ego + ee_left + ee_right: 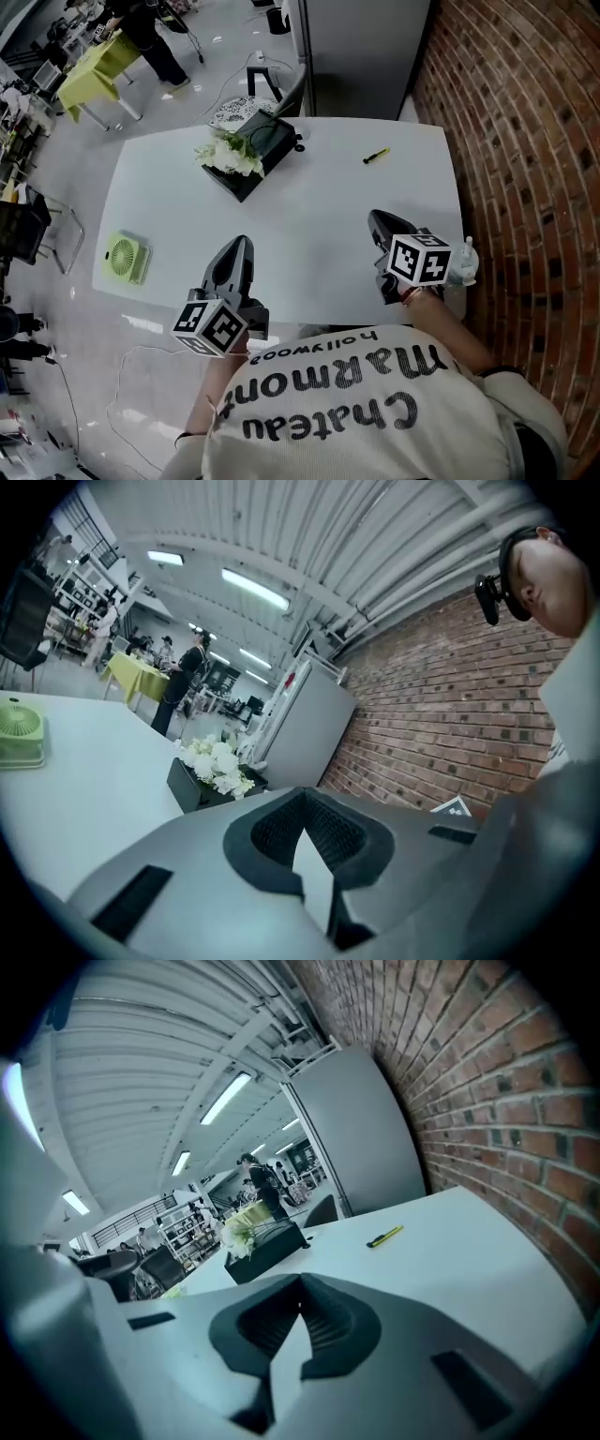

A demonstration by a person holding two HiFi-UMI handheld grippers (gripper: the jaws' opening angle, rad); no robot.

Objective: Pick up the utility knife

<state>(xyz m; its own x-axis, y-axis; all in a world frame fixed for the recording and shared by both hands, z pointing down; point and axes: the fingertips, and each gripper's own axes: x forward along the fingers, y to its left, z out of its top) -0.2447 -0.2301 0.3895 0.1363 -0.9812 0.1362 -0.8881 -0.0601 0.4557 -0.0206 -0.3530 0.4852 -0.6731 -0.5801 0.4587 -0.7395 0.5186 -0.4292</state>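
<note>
The utility knife (376,156), slim and yellow with black, lies on the far right part of the white table (309,206). It also shows small in the right gripper view as the knife (384,1237), well ahead of the jaws. My right gripper (374,217) hovers over the table's near right side, pointing toward the knife, jaws shut and empty (301,1279). Over the near left side is my left gripper (243,240), also shut with nothing in it (302,794). The knife is not seen in the left gripper view.
A black box of white flowers (246,155) stands at the table's far left, and a green fan (125,257) at its left edge. A brick wall (525,141) runs along the right. A chair (267,89) and a grey cabinet (366,47) stand behind the table.
</note>
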